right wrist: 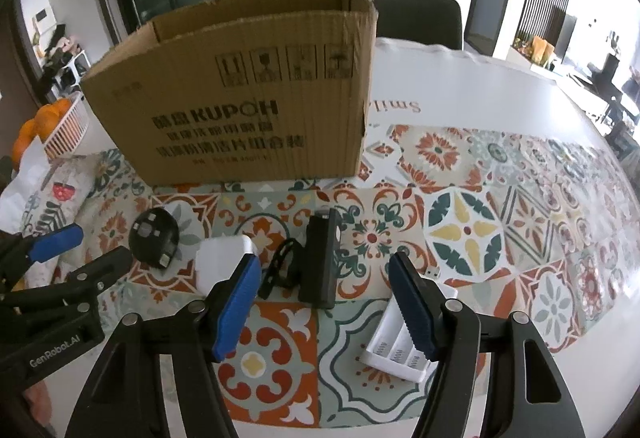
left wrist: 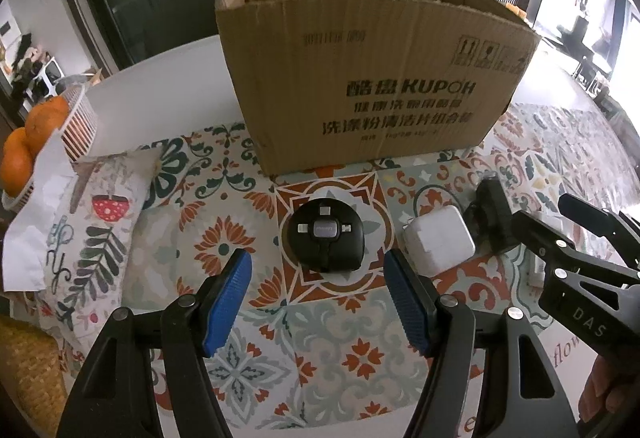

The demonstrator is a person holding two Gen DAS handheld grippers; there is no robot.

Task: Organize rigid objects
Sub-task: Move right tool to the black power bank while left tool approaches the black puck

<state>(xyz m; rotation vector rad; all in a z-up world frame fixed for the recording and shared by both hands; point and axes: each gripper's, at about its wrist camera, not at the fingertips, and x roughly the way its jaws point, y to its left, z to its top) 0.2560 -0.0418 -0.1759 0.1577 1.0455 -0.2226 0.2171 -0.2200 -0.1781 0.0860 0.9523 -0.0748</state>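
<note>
Left tool (left wrist: 318, 274): jaws parted approx halfway, nothing gripped, blue pads (left wrist: 228, 302) w/ a gap either side of the round black gadget (left wrist: 326, 238), which sits just ahead of them on the patterned surface (left wrist: 340, 322). Right tool (right wrist: 324, 282): jaws also abt half apart and empty, hanging over the long black device (right wrist: 322, 262) w/ its black strap (right wrist: 278, 270); pads not touching it. White charger block (left wrist: 438, 242) lies between round gadget and black device, just beside both. White battery holder (right wrist: 394, 348) lies near the right tool's right finger, partly hidden by it; small USB plug (right wrist: 432, 272) beside it. Beyond all these, an open cardboard box (left wrist: 368, 78) stands upright on the surface, printed side facing the cams. Far left: floral cushion (left wrist: 96, 222), white paper (left wrist: 36, 206), and oranges (left wrist: 28, 142) in a white slatted basket (left wrist: 82, 126). Dark chair (right wrist: 416, 16) behind the box.
</note>
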